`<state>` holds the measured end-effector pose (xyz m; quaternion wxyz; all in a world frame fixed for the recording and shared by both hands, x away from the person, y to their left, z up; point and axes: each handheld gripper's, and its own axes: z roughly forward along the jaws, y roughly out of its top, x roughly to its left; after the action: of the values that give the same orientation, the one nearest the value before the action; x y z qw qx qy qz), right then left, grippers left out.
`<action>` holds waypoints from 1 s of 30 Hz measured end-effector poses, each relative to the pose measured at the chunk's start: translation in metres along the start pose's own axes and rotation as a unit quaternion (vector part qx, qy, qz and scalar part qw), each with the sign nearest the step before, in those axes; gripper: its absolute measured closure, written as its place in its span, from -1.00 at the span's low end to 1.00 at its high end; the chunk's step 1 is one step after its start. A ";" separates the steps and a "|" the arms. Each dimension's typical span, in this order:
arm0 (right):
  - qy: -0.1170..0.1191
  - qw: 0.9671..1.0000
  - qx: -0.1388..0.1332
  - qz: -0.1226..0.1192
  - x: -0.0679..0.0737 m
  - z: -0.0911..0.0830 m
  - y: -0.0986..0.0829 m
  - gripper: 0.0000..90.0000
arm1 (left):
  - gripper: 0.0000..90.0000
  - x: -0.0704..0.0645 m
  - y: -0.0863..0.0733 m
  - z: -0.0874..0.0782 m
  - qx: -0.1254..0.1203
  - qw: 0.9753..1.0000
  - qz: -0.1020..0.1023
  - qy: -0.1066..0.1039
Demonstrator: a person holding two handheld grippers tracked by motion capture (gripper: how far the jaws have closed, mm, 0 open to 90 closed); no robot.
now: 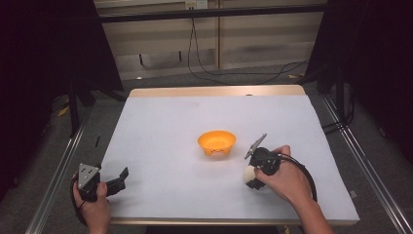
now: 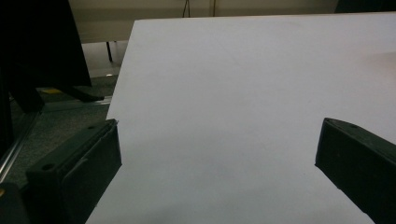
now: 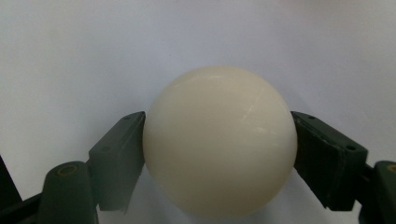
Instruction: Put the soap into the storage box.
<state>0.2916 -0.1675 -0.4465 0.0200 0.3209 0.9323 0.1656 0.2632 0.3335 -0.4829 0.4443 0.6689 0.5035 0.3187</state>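
The table (image 1: 160, 126) is under a pale sheet, wood edge showing at the far end, and from above it's nearly bare. An orange bowl (image 1: 216, 142) sits about mid-table, a touch right of centre. Just right of it and nearer the person, the right hand (image 1: 285, 179) brings the right gripper (image 1: 251, 176) down low over the sheet, and there's a cream ball (image 1: 249, 173) at its tip. From above that ball is a small pale spot, half tucked under the gripper. The right gripper view tells far more: the ball (image 3: 219, 142) is big, round and glossy, and the two black jaws press against its left and right sides, clamped on it, with the sheet behind. Ball and bowl are near each other but apart. Over at the near left corner, the left hand (image 1: 92, 207) holds the left gripper (image 1: 121, 178) by the table's edge. Its own view shows the jaws wide apart over bare sheet, floor off to the left.
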 end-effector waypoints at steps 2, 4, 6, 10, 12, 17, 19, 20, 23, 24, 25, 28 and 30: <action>0.001 1.000 -0.001 -0.002 -0.001 0.000 0.000 -0.49 | -1.00 0.000 0.000 0.000 0.000 1.000 0.001 0.001; -0.002 1.000 0.001 -0.008 -0.001 0.000 0.001 -0.49 | -1.00 0.000 0.000 0.000 0.000 1.000 0.001 0.001; 0.002 1.000 0.004 -0.003 -0.001 0.000 0.001 -0.49 | -1.00 0.000 0.000 0.000 0.001 1.000 0.001 0.001; 0.001 1.000 0.006 0.003 -0.003 0.000 0.002 -0.49 | -1.00 0.000 0.000 0.000 0.000 1.000 0.001 0.001; -0.003 1.000 0.010 -0.004 -0.005 -0.001 0.003 -0.49 | -1.00 -0.001 0.000 0.000 0.001 1.000 0.001 0.000; -0.002 1.000 0.002 -0.008 -0.008 -0.011 0.009 -0.49 | -1.00 -0.001 0.000 0.000 0.001 1.000 0.002 0.000; -0.003 1.000 0.000 -0.009 -0.009 -0.013 0.011 -0.49 | -1.00 -0.001 0.000 0.000 0.002 1.000 0.003 0.002; -0.003 1.000 -0.003 -0.011 -0.010 -0.016 0.013 -0.48 | -1.00 -0.001 0.000 0.000 0.002 1.000 0.003 0.002; -0.002 1.000 -0.005 -0.016 -0.014 -0.021 0.023 -0.49 | -0.99 -0.001 0.000 0.001 0.003 1.000 0.003 0.002; -0.003 1.000 -0.006 -0.022 -0.015 -0.022 0.025 -0.49 | -1.00 -0.001 0.000 0.001 0.003 1.000 0.004 0.002; 0.000 1.000 -0.004 -0.019 -0.015 -0.023 0.028 -0.49 | -0.99 -0.001 0.000 0.001 0.003 1.000 0.004 0.002; 0.004 1.000 -0.005 -0.021 -0.017 -0.025 0.036 -0.49 | -0.99 -0.001 0.000 0.001 0.002 1.000 0.003 0.002; 0.004 1.000 -0.004 -0.023 -0.018 -0.026 0.039 -0.49 | -0.99 -0.001 0.000 0.001 0.003 1.000 0.003 0.002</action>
<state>0.3250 -0.1575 -0.4109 0.0212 0.2981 0.9389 0.1705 0.2638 0.3325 -0.4829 0.4403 0.6710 0.5033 0.3204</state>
